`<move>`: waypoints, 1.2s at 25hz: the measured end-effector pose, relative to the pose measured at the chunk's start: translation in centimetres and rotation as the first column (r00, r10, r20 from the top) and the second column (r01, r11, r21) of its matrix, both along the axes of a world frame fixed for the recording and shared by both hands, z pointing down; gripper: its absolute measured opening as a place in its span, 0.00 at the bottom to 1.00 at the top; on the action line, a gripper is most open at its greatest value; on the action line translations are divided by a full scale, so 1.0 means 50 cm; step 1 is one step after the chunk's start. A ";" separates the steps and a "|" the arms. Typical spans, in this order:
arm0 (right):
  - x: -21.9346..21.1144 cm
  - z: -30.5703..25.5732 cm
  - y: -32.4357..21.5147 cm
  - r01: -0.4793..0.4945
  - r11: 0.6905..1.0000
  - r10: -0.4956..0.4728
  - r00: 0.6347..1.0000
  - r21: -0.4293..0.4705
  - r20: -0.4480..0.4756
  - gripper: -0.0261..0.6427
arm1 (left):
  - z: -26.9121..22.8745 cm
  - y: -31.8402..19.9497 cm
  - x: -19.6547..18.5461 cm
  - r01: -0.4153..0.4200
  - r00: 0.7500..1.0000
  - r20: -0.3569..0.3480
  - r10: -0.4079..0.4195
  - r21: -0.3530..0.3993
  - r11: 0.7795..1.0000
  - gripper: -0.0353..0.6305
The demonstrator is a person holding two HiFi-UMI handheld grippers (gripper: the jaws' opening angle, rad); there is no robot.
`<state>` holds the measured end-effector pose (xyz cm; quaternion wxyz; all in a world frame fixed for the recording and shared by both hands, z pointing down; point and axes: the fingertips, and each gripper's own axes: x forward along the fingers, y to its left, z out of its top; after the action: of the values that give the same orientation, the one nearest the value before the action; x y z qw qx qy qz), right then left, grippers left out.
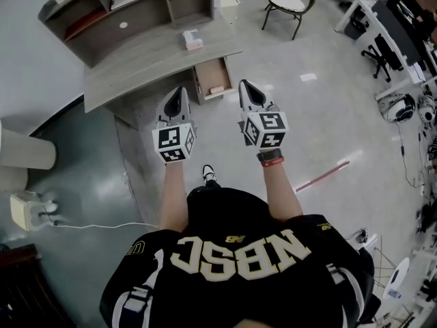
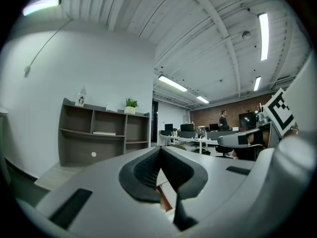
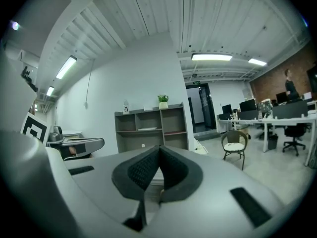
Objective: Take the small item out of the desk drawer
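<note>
room: glossy grey floor [image 1: 328, 115] | surface: long grey wooden desk [image 1: 157, 60] just ahead of both tips | arms: both forearms stretched forward, left gripper [image 1: 181, 89] and right gripper [image 1: 244, 84] side by side, each clenched on nothing | open brown drawer [image 1: 213, 70] between the tips | small pale item [image 1: 217, 89] lies inside it

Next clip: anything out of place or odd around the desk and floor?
The desk drawer stands pulled out with a small item lying in it. A thin red and pale rod lies loose on the floor off to the right. Nothing looks spilled or broken.
</note>
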<state>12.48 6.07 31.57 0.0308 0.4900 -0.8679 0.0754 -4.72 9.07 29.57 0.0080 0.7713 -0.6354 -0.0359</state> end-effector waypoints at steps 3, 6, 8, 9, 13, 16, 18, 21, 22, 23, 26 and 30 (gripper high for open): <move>-0.029 0.014 -0.050 0.000 1.000 0.000 1.000 -0.017 -0.006 0.05 | 0.015 -0.054 -0.020 -0.007 1.000 -0.002 0.007 -0.016 1.000 0.07; -0.065 0.036 -0.101 0.006 0.999 -0.006 1.000 -0.036 -0.013 0.05 | 0.037 -0.108 -0.047 -0.015 1.000 -0.011 0.015 -0.033 0.999 0.07; -0.091 0.049 -0.137 0.010 0.999 -0.011 1.000 -0.048 -0.016 0.05 | 0.051 -0.146 -0.063 -0.027 0.999 -0.020 0.026 -0.046 0.999 0.07; -0.102 0.056 -0.151 0.012 0.998 -0.013 1.000 -0.054 -0.017 0.05 | 0.058 -0.162 -0.068 -0.035 0.999 -0.021 0.034 -0.051 0.998 0.07; -0.132 0.095 -0.180 0.018 0.995 -0.021 1.000 -0.095 -0.024 0.05 | 0.088 -0.202 -0.079 -0.061 0.998 -0.026 0.059 -0.076 0.995 0.07; -0.148 0.123 -0.203 0.026 0.991 -0.029 0.999 -0.129 -0.024 0.05 | 0.105 -0.231 -0.087 -0.071 0.997 -0.032 0.068 -0.095 0.993 0.07; -0.155 0.144 -0.221 0.029 0.988 -0.035 0.999 -0.149 -0.034 0.05 | 0.123 -0.251 -0.093 -0.069 0.997 -0.038 0.065 -0.109 0.992 0.07; -0.163 0.179 -0.254 0.045 0.983 -0.055 0.997 -0.178 -0.052 0.05 | 0.163 -0.280 -0.103 -0.056 0.998 -0.048 0.050 -0.139 0.989 0.07; -0.163 0.192 -0.266 0.048 0.981 -0.060 0.997 -0.187 -0.056 0.05 | 0.178 -0.290 -0.104 -0.053 0.998 -0.051 0.046 -0.151 0.987 0.07; -0.163 0.204 -0.279 0.052 0.979 -0.065 0.996 -0.196 -0.059 0.05 | 0.193 -0.299 -0.104 -0.050 0.998 -0.053 0.042 -0.163 0.985 0.07; -0.164 0.244 -0.318 0.069 0.971 -0.088 0.993 -0.227 -0.073 0.05 | 0.239 -0.324 -0.102 -0.041 0.998 -0.065 0.028 -0.203 0.978 0.07; -0.164 0.310 -0.361 0.097 0.956 -0.134 0.984 -0.277 -0.120 0.05 | 0.295 -0.350 -0.091 -0.048 0.997 -0.073 0.030 -0.261 0.964 0.07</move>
<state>4.28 -11.99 47.07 0.1611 0.4336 -0.8726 0.1571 -9.26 -8.45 44.30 0.1322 0.7742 -0.6185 0.0224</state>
